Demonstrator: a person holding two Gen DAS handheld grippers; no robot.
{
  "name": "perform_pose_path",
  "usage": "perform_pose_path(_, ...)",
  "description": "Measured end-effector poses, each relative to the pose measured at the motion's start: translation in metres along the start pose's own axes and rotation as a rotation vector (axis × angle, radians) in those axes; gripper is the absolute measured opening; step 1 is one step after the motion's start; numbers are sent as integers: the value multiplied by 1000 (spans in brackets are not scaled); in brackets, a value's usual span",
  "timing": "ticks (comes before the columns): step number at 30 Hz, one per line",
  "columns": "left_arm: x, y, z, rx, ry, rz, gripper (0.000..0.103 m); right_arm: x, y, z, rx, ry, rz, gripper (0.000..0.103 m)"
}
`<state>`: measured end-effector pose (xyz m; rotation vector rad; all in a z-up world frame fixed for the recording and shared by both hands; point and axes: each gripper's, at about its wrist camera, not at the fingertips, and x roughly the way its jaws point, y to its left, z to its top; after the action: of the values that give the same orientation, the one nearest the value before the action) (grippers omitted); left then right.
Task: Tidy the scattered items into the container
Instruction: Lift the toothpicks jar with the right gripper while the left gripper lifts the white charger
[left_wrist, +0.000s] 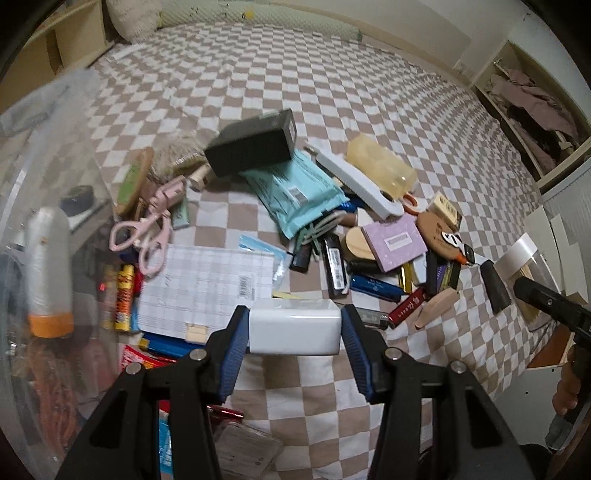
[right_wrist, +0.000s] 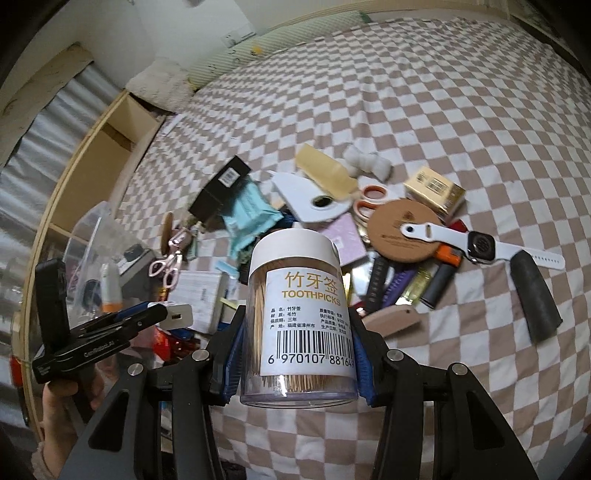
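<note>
My left gripper (left_wrist: 294, 328) is shut on a white charger block (left_wrist: 294, 326), held above the checked bedspread. The right wrist view shows the same gripper (right_wrist: 168, 314) at the left with the charger (right_wrist: 179, 314) in it. My right gripper (right_wrist: 299, 332) is shut on a clear toothpick jar (right_wrist: 295, 295) with a white lid, its blue pads pressing both sides. The clear plastic container (left_wrist: 48, 155) stands at the left edge with a white tube with an orange cap (left_wrist: 50, 273) inside. Scattered items lie in a pile beyond: a black box (left_wrist: 255, 146), a teal mailer (left_wrist: 299, 192), pink scissors (left_wrist: 147, 229).
A smartwatch (right_wrist: 480, 245), a cork coaster (right_wrist: 404, 230), a black roll (right_wrist: 535, 299), orange scissors (right_wrist: 373, 195) and a gold box (right_wrist: 436, 192) lie on the right of the pile. Open shelves (left_wrist: 535, 110) border the bed. The far bedspread (right_wrist: 406, 92) is bare.
</note>
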<state>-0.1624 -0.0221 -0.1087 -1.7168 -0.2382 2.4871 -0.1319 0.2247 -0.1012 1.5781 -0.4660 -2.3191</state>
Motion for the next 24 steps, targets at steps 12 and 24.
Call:
perform_pose_path(12, -35, 5, 4, -5, -109, -15, 50, -14, 30, 10, -42, -51, 67, 50)
perform_pose_path(24, -77, 18, 5, -34, -221, -35, 50, -23, 53, 19, -62, -85, 110, 50)
